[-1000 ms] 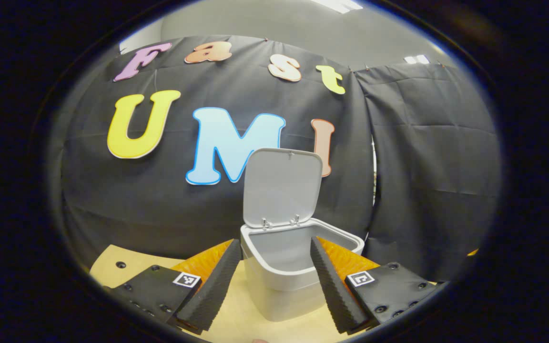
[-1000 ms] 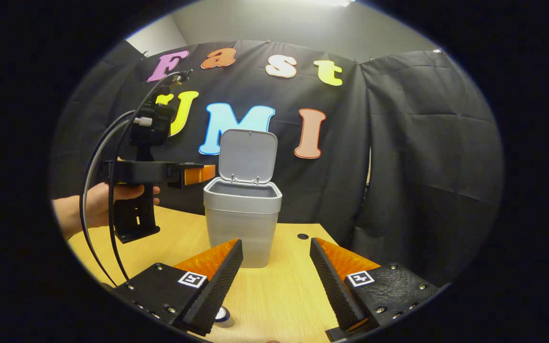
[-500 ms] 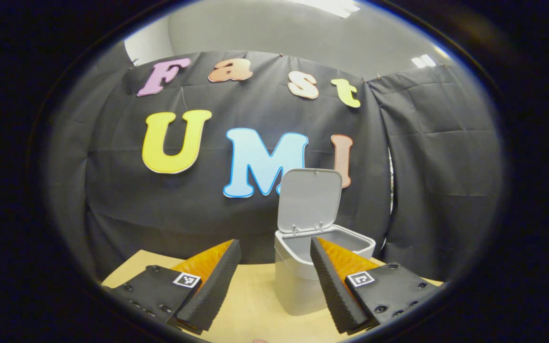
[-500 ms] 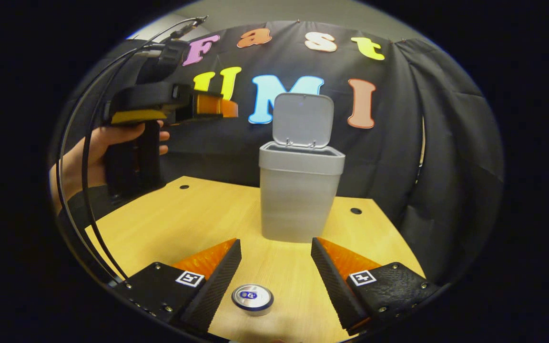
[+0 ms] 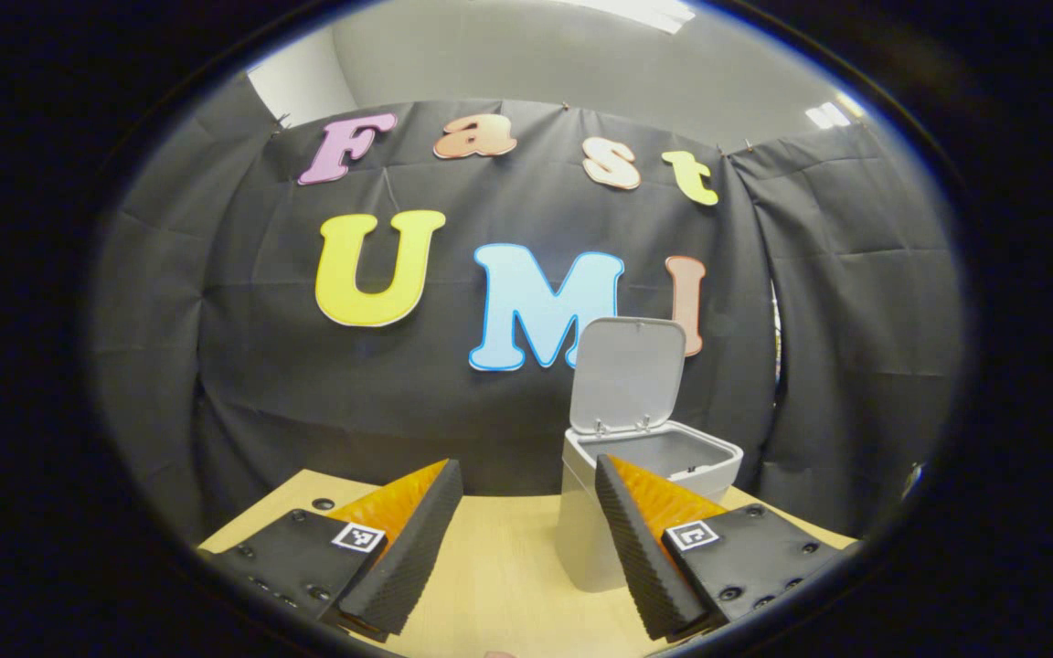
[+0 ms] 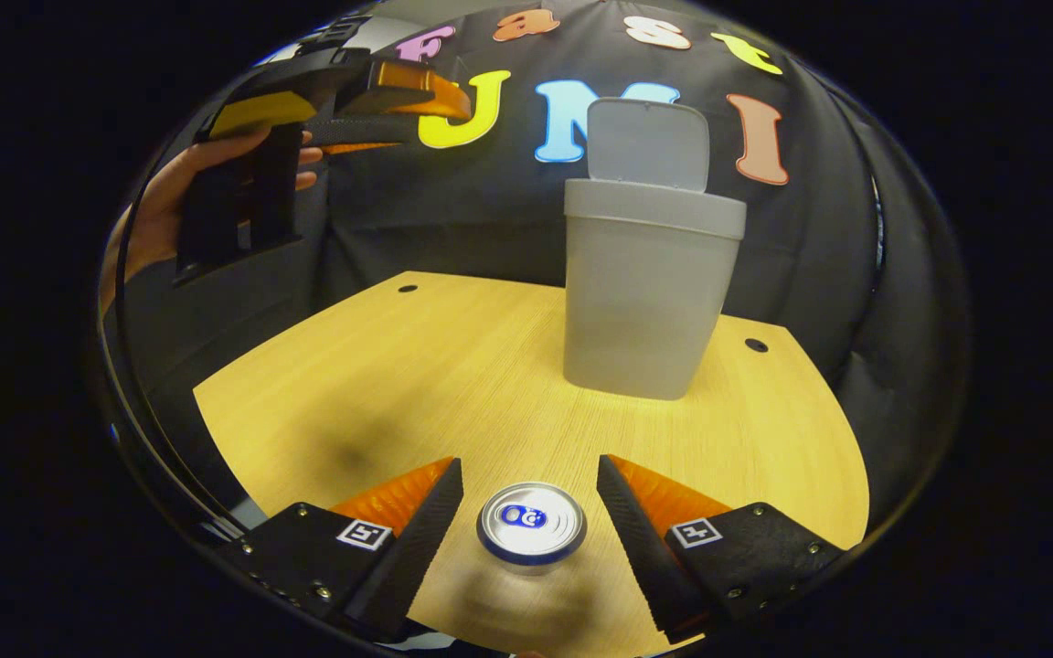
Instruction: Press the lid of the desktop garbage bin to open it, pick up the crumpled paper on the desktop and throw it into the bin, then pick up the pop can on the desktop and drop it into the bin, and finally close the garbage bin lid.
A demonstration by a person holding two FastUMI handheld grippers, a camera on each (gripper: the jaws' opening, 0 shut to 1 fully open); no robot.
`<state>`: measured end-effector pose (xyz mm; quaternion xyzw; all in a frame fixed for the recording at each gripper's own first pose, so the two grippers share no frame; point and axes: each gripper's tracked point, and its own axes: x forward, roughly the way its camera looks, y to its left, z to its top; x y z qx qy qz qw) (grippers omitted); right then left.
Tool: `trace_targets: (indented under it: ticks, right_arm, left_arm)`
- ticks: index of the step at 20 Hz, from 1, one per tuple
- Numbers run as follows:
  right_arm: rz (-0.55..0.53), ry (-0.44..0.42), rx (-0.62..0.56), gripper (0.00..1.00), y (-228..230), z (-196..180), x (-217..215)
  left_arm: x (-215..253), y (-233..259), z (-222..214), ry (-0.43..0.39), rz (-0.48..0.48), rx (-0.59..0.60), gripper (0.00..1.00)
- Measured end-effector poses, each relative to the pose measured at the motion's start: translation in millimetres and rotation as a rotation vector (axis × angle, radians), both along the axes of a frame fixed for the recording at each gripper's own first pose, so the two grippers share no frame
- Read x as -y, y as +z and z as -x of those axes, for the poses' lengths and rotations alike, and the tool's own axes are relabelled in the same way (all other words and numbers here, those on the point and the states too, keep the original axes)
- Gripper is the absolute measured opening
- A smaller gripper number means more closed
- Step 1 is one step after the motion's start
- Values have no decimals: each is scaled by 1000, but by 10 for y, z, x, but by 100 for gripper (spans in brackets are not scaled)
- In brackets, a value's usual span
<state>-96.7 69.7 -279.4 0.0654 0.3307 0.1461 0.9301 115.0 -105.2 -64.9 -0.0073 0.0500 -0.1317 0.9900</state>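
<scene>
The grey garbage bin (image 6: 650, 292) stands toward the back of the wooden table (image 6: 417, 366) with its lid (image 6: 647, 144) raised upright. A pop can (image 6: 531, 525) stands upright near the table's front edge, seen from above, between the open fingers of my right gripper (image 6: 526, 539), which do not touch it. In the left gripper view my left gripper (image 5: 526, 539) is open and holds nothing, up in the air left of the bin (image 5: 645, 493) with its raised lid (image 5: 629, 375). In the right gripper view the left gripper (image 6: 380, 91) hangs at the upper left, held by a hand (image 6: 161, 210).
Black cloth walls close in behind and on both sides of the table. Small round holes (image 6: 756, 345) mark the table's back corners. Cables (image 6: 124, 320) from the left gripper hang down at the table's left side.
My right gripper has dropped down over the can, which now lies between its fingers. My left gripper has drawn back and to the left, away from the bin.
</scene>
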Motion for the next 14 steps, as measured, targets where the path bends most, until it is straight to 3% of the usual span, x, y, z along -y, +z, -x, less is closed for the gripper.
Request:
trace_targets:
  ticks: [6, 9, 14]
  right_arm:
    - [13, 12, -65, 95, -217, 76, -22]
    - [36, 5, -65, 85, -247, 83, -9]
    - [51, -22, -50, 83, -127, 21, 88]
  left_arm:
    - [-156, 12, 58, 21, -8, -7, 95]
    - [-155, 50, 41, 16, -7, -1, 95]
    - [-114, 34, 78, -2, 16, -8, 95]
